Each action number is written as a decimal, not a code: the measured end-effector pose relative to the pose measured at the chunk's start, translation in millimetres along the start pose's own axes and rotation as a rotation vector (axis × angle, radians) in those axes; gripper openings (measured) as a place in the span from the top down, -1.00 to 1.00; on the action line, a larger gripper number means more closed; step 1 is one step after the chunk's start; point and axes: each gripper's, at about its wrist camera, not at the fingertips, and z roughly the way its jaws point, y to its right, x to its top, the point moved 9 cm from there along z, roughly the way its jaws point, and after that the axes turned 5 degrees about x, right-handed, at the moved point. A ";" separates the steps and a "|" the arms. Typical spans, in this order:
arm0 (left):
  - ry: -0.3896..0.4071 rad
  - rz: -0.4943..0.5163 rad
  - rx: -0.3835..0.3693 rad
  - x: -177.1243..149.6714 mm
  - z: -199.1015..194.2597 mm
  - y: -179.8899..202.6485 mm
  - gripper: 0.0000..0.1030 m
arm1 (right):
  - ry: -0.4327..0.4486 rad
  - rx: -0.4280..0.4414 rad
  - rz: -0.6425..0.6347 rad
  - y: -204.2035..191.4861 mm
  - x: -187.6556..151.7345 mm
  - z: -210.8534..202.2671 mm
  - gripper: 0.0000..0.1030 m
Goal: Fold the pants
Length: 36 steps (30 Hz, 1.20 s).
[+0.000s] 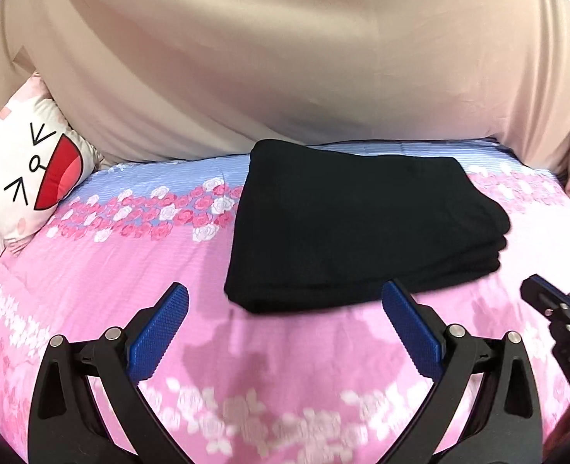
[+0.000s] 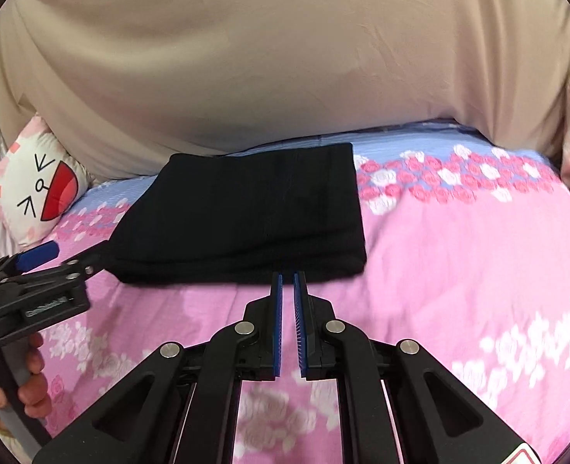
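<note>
The left gripper (image 1: 285, 297) has its blue-padded fingers (image 1: 159, 332) spread wide with nothing between them; they hover just above the bedspread, and the tip of the farther pad sits at the near edge of the pants. The right gripper (image 2: 288, 276) has its fingers (image 2: 278, 324) drawn almost together, only a thin slit of pink cloth showing between the pads, and they hold nothing; their tips reach the near edge of the pants without pinching the fabric.

The black pants (image 1: 358, 220) lie folded into a compact, roughly rectangular stack on the bed (image 1: 91, 270), several layers showing at one side edge. They rest flat, partly on the pink area of the bedspread and partly on its blue striped band with roses.

In the right wrist view the left gripper (image 2: 48, 270) appears at the left side, its farther finger touching the corner of the pants (image 2: 246, 212), and a hand (image 2: 25, 386) grips its handle. In the left wrist view the right gripper (image 1: 555, 309) shows at the right edge, just beside the stack.

Beyond the pants hangs a beige drape (image 1: 285, 58). A cartoon-face pillow (image 1: 33, 170) leans at the far left corner of the bed. No containers are in view.
</note>
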 end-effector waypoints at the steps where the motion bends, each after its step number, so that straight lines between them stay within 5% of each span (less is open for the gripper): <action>1: 0.007 0.000 -0.001 -4.1 -3.8 0.2 -0.90 | 0.003 0.000 0.006 0.7 -3.9 -2.1 0.85; 8: 0.090 -0.012 0.021 -22.8 -11.4 -2.3 -0.91 | 0.014 -0.034 -0.012 3.3 -31.4 -8.4 0.84; 19: 0.089 -0.056 0.013 -31.5 -6.1 -12.6 -0.90 | 0.028 -0.058 -0.045 -2.5 -36.4 -10.2 0.78; 23: 0.127 -0.030 0.073 -35.3 -3.3 -16.6 -0.90 | 0.021 -0.068 -0.049 -3.6 -37.0 -9.2 0.43; 36: 0.063 -0.038 0.050 -41.7 13.1 -17.1 -0.90 | 0.000 -0.066 -0.049 -3.5 -38.4 -5.0 0.38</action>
